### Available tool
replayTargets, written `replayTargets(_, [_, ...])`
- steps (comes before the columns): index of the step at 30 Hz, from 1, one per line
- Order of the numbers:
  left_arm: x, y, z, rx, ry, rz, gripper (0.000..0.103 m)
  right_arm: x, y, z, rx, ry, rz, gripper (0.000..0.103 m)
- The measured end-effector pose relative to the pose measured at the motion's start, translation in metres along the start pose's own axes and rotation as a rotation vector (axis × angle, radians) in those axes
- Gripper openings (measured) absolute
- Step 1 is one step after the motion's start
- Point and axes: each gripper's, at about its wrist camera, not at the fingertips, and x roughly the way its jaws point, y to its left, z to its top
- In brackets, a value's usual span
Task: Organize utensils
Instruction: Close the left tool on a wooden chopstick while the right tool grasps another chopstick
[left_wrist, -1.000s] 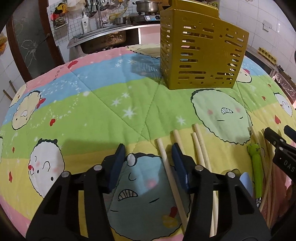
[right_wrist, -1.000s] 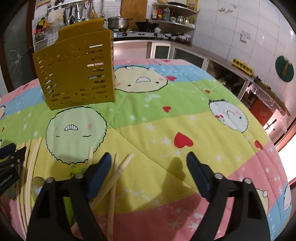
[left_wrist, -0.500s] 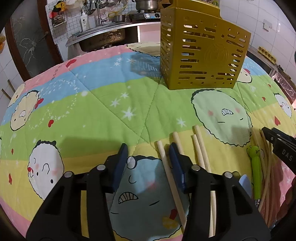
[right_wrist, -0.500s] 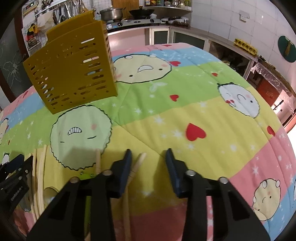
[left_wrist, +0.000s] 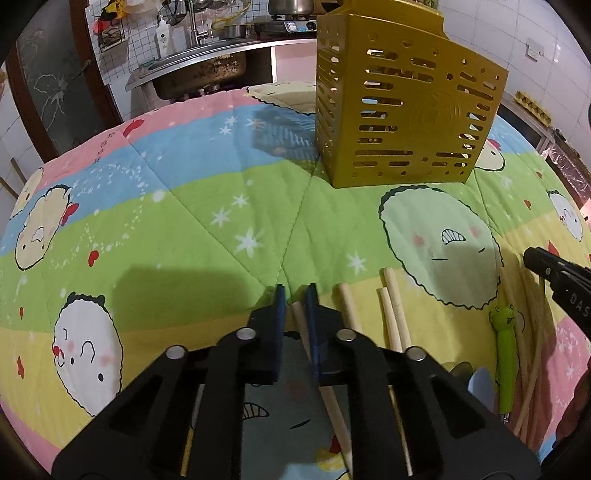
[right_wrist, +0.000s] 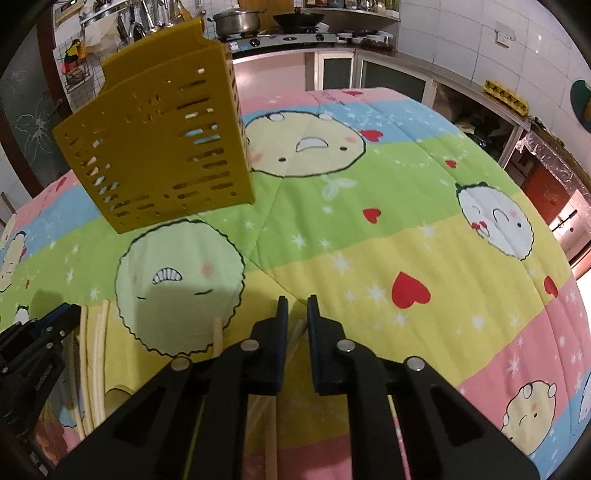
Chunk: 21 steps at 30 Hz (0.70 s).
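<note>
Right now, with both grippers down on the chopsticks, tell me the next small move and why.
Probably lift both straight up off the quilt. The left gripper has its jaws closed on a wooden chopstick, and the right gripper is closed on another chopstick. The yellow slotted utensil holder stands upright farther back, so the sticks need height first to clear its rim.

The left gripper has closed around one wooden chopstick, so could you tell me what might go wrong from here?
The left gripper pinches the pale wooden chopstick near its tip, so the long free end may swing or slip on lifting. The perforated yellow plastic utensil holder stands unbraced on the soft quilt; a nudge could tip it.
</note>
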Motion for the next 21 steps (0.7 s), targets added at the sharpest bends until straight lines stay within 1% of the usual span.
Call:
replayTargets(3, [-0.003,-0.001,0.002,-0.006,-0.008,-0.008,0.007,-0.008,0.001,0.005,-0.008,-0.028,0.017,0.010])
replayTargets(10, [-0.030,-0.002,0.010,-0.012,-0.096,-0.013,0.006,-0.034,0.001,0.020,-0.015,-0.110,0.058,0.010])
replayTargets(14, [-0.054,0.001,0.020,-0.030,-0.161,-0.035,0.005,-0.051,0.002,0.031,-0.016,-0.163,0.081,0.009])
replayTargets(18, [-0.083,0.004,0.029,-0.038,-0.258,-0.040,0.005,-0.066,0.000,0.041,-0.012,-0.216,0.103,0.009])
replayTargets(21, [-0.100,0.008,0.036,-0.063,-0.318,-0.045,0.005,-0.076,0.000,0.051,-0.012,-0.252,0.114,0.008])
